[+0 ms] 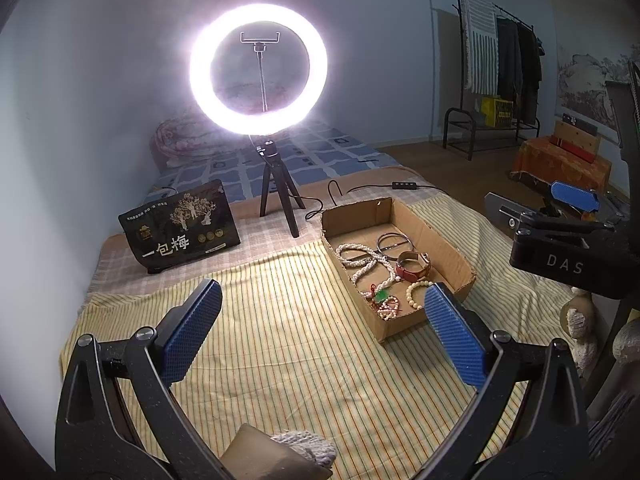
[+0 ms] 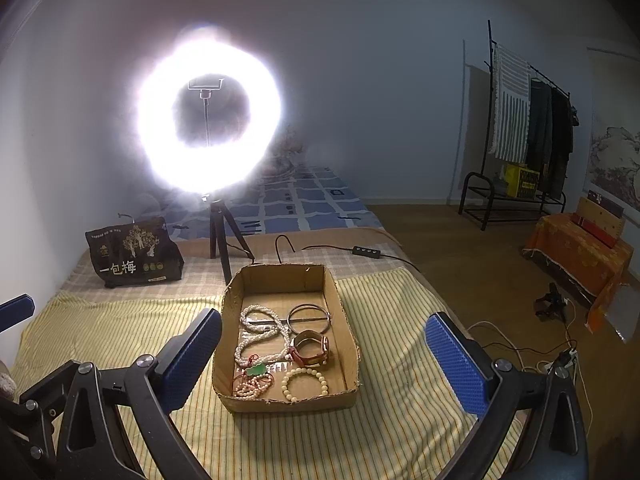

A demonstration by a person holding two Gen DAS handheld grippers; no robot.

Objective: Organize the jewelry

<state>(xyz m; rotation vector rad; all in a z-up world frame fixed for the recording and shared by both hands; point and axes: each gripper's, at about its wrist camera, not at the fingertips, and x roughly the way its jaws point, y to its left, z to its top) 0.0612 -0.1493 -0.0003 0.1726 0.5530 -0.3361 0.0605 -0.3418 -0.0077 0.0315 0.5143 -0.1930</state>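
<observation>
Both grippers, left gripper (image 1: 322,328) and right gripper (image 2: 323,354), have fingers spread wide, holding nothing. Jewelry sits in the cardboard box (image 2: 344,320) on the striped cloth (image 2: 120,332): pearl necklace (image 2: 260,332), red watch (image 2: 311,351), bangles (image 2: 309,317).

Pale blue-grey walls (image 2: 380,80), wooden floor (image 2: 460,248). Lit ring light (image 1: 258,68) on a small black tripod (image 1: 278,196), glaring hard against the wall. Behind it, a bed with a blue patterned cover (image 1: 308,156) and a rolled floral quilt (image 1: 176,140). Yellow striped cloth (image 2: 400,420) spread in front. At right, a black clothes rack (image 2: 520,128) hung with dark garments; nearby, a low stand under orange cloth (image 2: 580,252). Landscape painting (image 2: 612,160) on the right wall.
</observation>
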